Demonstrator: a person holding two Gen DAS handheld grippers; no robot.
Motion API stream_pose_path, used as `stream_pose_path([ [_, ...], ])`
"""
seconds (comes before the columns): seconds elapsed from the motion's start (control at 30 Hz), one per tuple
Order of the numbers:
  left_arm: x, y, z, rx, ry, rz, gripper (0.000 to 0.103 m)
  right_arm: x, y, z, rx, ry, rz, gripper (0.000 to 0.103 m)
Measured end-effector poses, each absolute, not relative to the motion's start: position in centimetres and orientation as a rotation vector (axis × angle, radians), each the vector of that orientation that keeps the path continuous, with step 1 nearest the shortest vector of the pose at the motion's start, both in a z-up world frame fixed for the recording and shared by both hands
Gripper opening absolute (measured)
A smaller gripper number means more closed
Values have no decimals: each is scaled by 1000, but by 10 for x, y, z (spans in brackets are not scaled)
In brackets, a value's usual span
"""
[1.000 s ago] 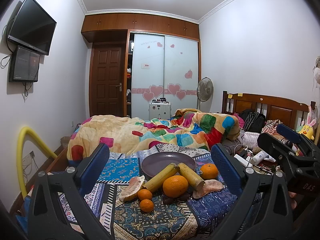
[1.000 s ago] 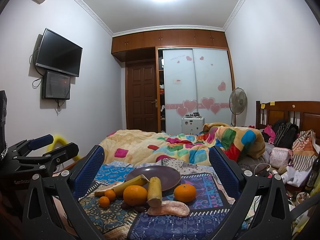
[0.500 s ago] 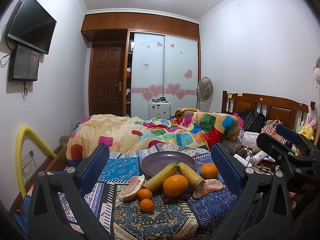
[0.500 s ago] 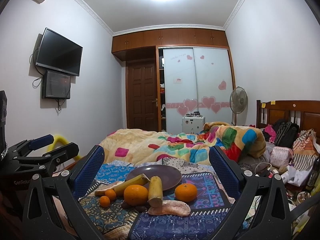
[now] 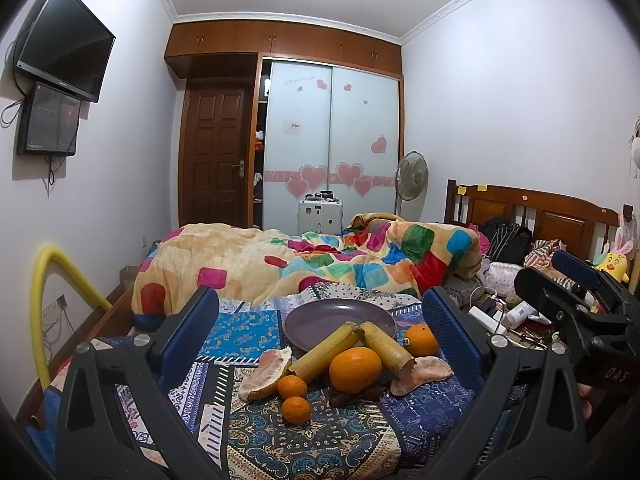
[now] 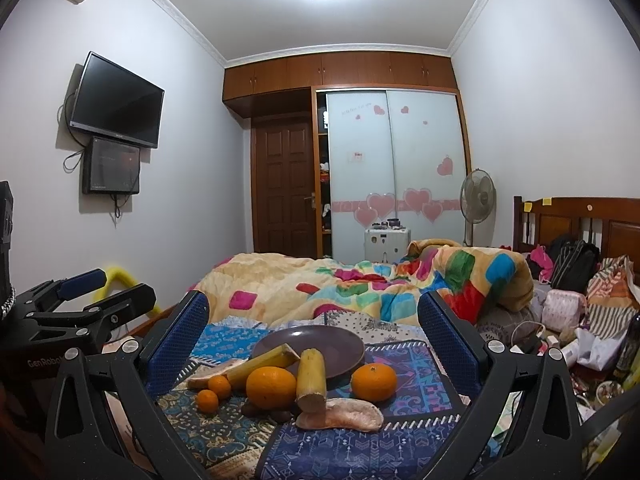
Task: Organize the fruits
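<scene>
On a patterned cloth lie a big orange, a second orange, two small tangerines, two yellow cane pieces and two pomelo segments. An empty purple plate sits just behind them. My left gripper is open and empty, short of the fruit. My right gripper is open and empty, also short of the fruit; the big orange, second orange and plate show between its fingers.
A bed with a colourful quilt lies behind the cloth. Clutter of bags and bottles sits to the right by the wooden headboard. A yellow hose arcs at the left wall.
</scene>
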State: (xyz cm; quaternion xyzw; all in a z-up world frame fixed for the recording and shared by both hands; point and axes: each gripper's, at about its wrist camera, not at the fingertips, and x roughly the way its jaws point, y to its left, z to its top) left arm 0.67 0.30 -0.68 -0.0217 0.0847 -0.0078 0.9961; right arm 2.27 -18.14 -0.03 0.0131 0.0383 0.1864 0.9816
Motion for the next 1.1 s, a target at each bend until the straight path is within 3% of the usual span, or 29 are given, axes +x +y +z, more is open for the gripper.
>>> stream_pose_path([
  [0.5,64,24,-37,-11,343,0,103,69,-191,-28,-58,195,314,103],
  [0.87,126,34,-73,66,541,-47,83,114,-196,-55,-157,350,325,103],
  [1.1,161,33,-91,97,651,-122,71,146,-198,-72,-170,464,364,95],
])
